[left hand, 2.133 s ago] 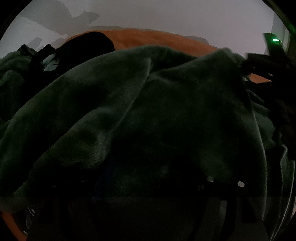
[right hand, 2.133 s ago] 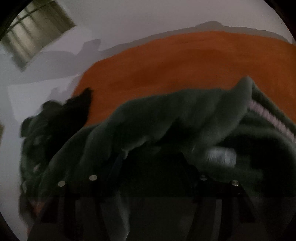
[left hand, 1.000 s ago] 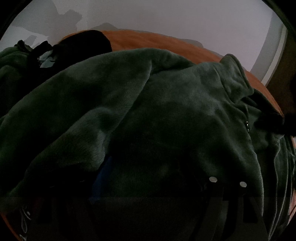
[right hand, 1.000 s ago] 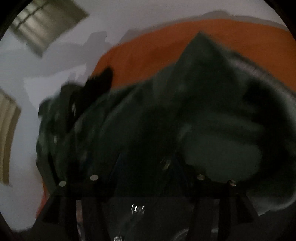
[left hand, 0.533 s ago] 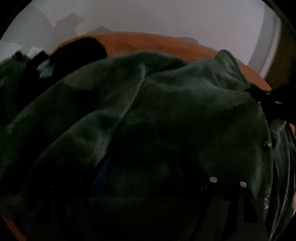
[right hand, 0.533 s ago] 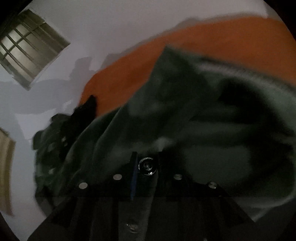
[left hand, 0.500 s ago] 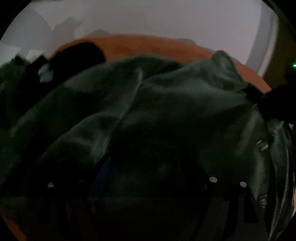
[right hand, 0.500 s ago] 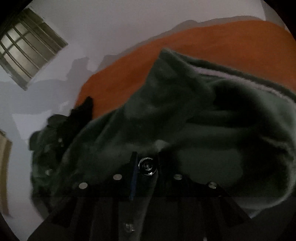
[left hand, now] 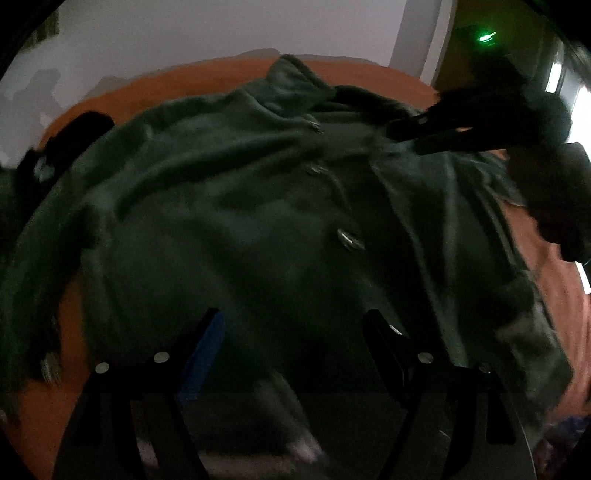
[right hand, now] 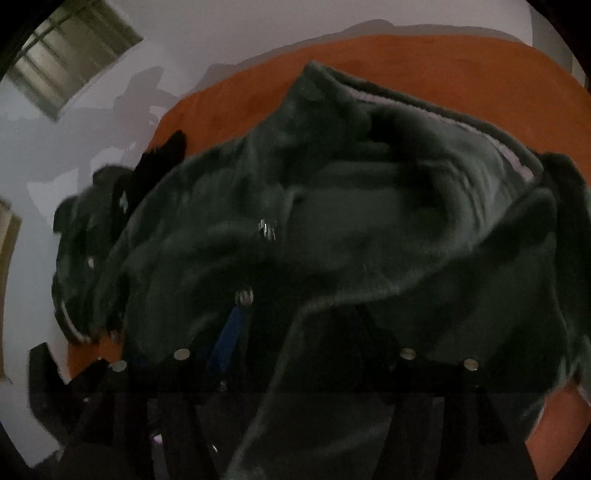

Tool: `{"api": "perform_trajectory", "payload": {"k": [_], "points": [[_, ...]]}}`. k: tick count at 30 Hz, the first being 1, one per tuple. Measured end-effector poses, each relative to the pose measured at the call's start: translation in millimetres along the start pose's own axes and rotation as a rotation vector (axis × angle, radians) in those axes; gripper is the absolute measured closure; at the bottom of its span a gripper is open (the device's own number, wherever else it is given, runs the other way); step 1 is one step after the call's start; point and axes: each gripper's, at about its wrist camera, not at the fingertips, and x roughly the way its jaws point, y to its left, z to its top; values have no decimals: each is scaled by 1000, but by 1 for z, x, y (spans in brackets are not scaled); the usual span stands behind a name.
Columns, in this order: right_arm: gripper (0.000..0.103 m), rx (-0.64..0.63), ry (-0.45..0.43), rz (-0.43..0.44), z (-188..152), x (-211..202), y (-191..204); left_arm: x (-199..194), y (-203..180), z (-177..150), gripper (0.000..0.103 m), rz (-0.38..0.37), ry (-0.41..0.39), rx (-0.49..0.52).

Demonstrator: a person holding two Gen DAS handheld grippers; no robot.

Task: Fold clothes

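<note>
A dark green fleece jacket with metal snap buttons lies spread on an orange bed cover. My left gripper is open, its jaws wide apart over the jacket's lower hem, with fabric between them. My right gripper shows in the left wrist view at the upper right, its jaws close together on the jacket near the collar. In the right wrist view the jacket bunches up over the right gripper, and fabric hangs down between its fingers.
A heap of dark clothes lies at the far left of the bed; it also shows in the right wrist view. A white wall stands behind. The orange cover shows beyond the jacket.
The jacket has been pulled flat and now shows its button row. My left gripper's jaws have come free of the fabric and stand open. The right gripper has moved to the collar.
</note>
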Motion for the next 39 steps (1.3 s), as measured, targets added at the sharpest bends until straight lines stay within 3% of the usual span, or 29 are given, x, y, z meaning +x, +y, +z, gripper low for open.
{"api": "perform_trajectory", "payload": {"k": [3,5,7,9,11,12,13,16,17,18,19,20,21,24,28,31,35,39], "points": [[42,-16,19,-55,5,3,-6,-2,-13,-15,25,-43,36,-28],[42,17,28,-103,14,11,-21,-3,-26,-31,25,-34,50,9],[42,112,38,-151,22,23,-39,-4,-37,-45,26,-12,48,44],[42,222,41,-145,29,31,-58,-14,-43,-60,26,-30,36,43],[62,320,38,-114,36,38,-75,-26,-43,-77,26,-51,36,26],[81,311,18,-106,43,37,-72,-30,-42,-84,26,-53,52,17],[91,240,-19,-110,53,34,-59,-34,-41,-91,26,-55,67,8],[92,25,-84,-119,75,31,-15,-31,-38,-99,26,-63,104,-9],[91,-27,-66,-111,81,36,-3,-30,-38,-102,26,-63,109,-7],[84,-65,-17,-95,86,47,6,-29,-39,-104,26,-62,114,-3],[58,-91,59,-83,91,63,12,-28,-40,-105,26,-58,119,8],[46,-97,113,-78,92,73,15,-28,-42,-106,26,-51,122,21],[41,-90,129,-78,91,75,15,-27,-44,-106,26,-46,124,31],[41,-51,121,-46,86,65,13,-29,-43,-102,26,-55,123,31],[40,87,34,44,46,3,-7,-30,-34,-100,26,-93,130,-19],[40,127,19,76,-4,-36,-12,-35,-33,-103,26,-111,138,-10],[40,-50,33,72,-80,-69,18,-44,-43,-112,26,-113,157,99],[40,-187,51,136,-146,-83,48,-50,-58,-120,26,-155,169,228]]}}
